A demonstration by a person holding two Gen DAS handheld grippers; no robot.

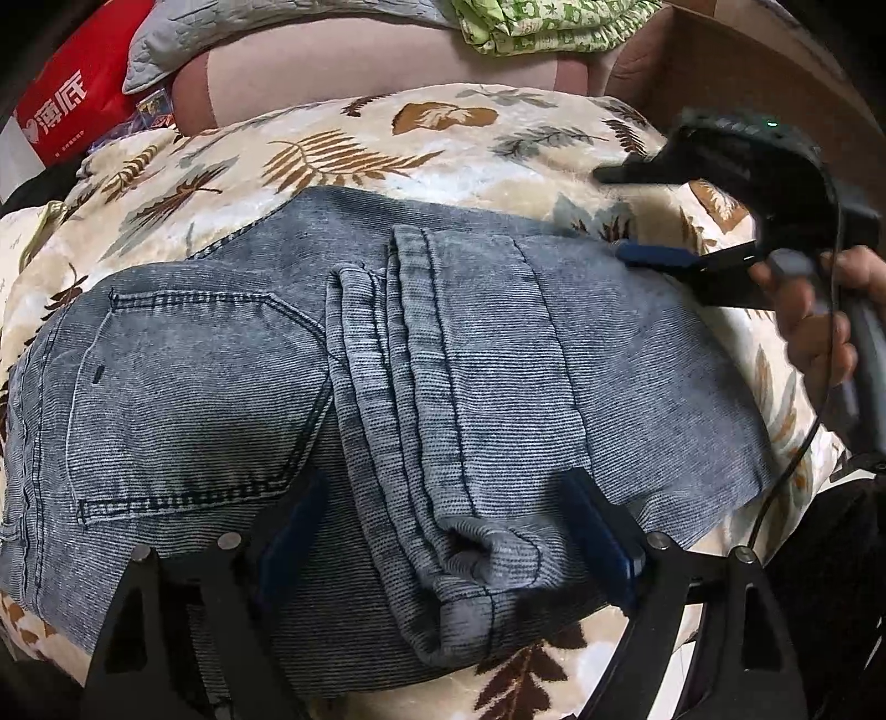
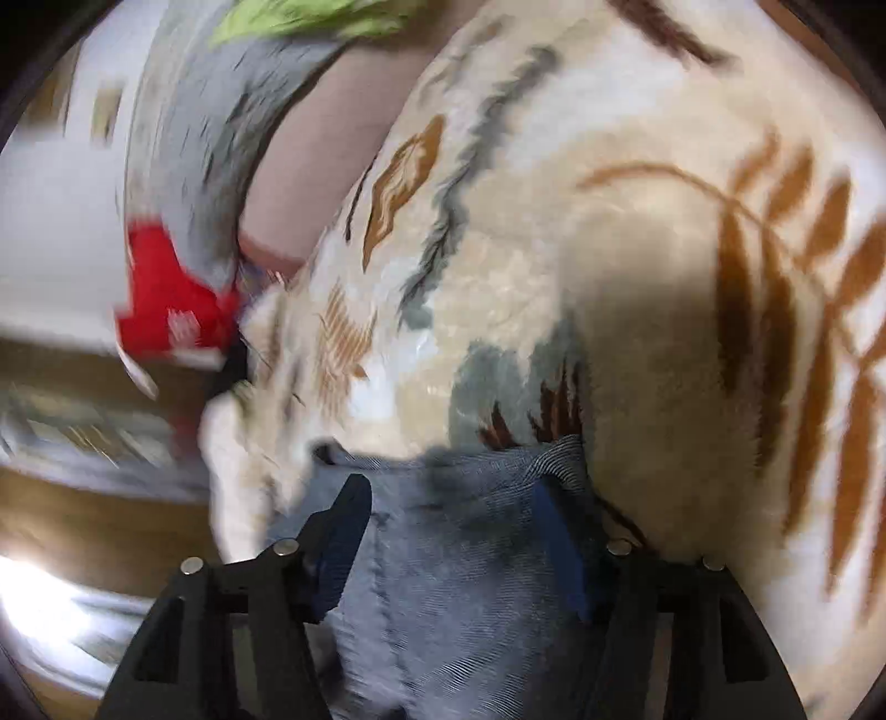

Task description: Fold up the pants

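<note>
Leaf-patterned blanket (image 1: 354, 149) is covering the bed and serving as the work surface. Nearest the left camera, the left gripper (image 1: 443, 531) is hovering over the near edge of the pants (image 1: 387, 343), its jaws standing wide open with a rolled leg hem lying between them. The pants, grey-blue denim, are lying flat across the blanket, already doubled over, with a back pocket (image 1: 194, 404) facing up on the left side. At the far right edge of the pants, the right gripper (image 2: 448, 531) is positioned over the denim; its jaws are standing apart and nothing is being clamped, though motion blur is limiting detail. Beyond the blanket, a red bag (image 1: 72, 94) and green floral cloth (image 1: 554, 22) are lying at the back.

Handling judgement: denim is heavy, limp and non-slippery, and thick at seams. Holding at the stacked hem edges or the fold corners is looking safest, gripping all layers together.
</note>
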